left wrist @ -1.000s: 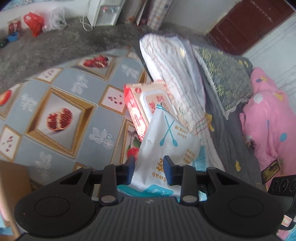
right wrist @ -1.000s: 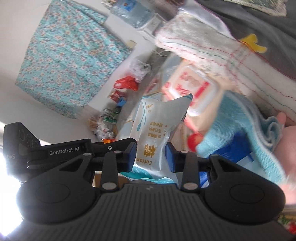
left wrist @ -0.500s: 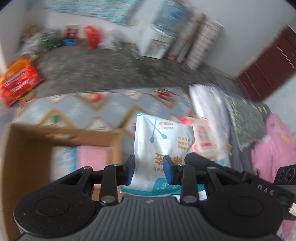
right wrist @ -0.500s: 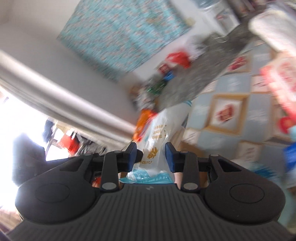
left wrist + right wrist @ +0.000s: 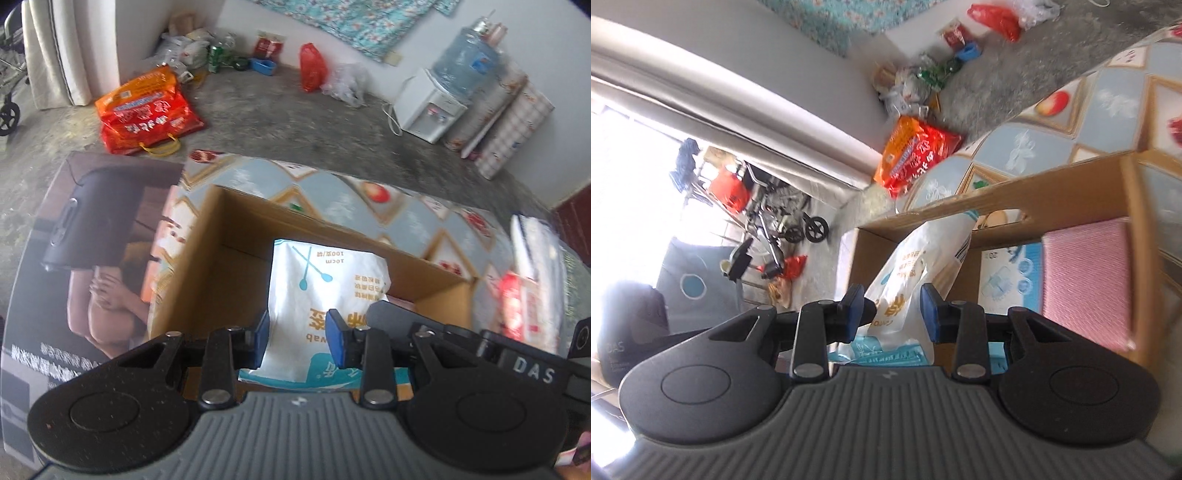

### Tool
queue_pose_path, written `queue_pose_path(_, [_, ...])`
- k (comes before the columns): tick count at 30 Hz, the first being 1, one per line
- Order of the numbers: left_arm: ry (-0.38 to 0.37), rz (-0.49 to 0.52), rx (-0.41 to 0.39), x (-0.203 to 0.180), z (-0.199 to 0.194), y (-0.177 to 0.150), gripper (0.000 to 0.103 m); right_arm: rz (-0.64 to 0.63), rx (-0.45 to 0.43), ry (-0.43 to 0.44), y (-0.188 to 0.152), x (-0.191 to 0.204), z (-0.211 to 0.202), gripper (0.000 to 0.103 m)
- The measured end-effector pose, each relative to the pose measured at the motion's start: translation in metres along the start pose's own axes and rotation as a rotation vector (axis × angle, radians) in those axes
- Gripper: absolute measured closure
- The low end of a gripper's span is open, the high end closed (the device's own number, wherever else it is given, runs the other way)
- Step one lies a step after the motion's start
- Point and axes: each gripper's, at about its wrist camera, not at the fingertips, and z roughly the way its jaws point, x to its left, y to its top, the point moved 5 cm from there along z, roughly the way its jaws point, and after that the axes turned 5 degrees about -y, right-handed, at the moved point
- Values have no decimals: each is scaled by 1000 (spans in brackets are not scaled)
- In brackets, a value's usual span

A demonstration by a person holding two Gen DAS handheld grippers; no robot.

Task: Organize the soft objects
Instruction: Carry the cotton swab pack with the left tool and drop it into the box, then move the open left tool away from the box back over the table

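Floor: bare grey concrete, rough. Far wall pale, hung with a teal floral cloth. White water dispenser with blue bottle stands against it; patterned rolled mats lean beside. Orange-red sack, red plastic bag and loose clutter along the wall base. Pale curtain frames a strongly overexposed window; wheelchair parked beneath. Dark red door at right edge.
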Motion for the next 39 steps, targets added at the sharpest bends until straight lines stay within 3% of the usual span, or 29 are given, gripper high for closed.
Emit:
queue_pose_path(6, [99,15,15,31,30,1,62,-19,106,-126,-11,-22,69,70])
queue_pose_path(13, [89,62,61,32,35,-14,63,-58,128,-180,-30,-21,75,71])
queue_pose_path(20, [93,54,81,32,20,-14,63,-50,120,-147,-26,-17,68,71])
queue_pose_path(23, [80,19,35,34,-8,-12,62,-15,150,-109,-33,-16,58,71])
queue_pose_path(27, [68,-45,-44,45,-43,0,56,6,258,-69,-52,-9,64,71])
queue_pose_path(33, [86,-101,-96,63,-54,11,48,8,381,-112,-85,-3,107,72])
queue_pose_path(39, [92,-126,-81,71,-48,7,47,32,351,-136,-82,-5,120,72])
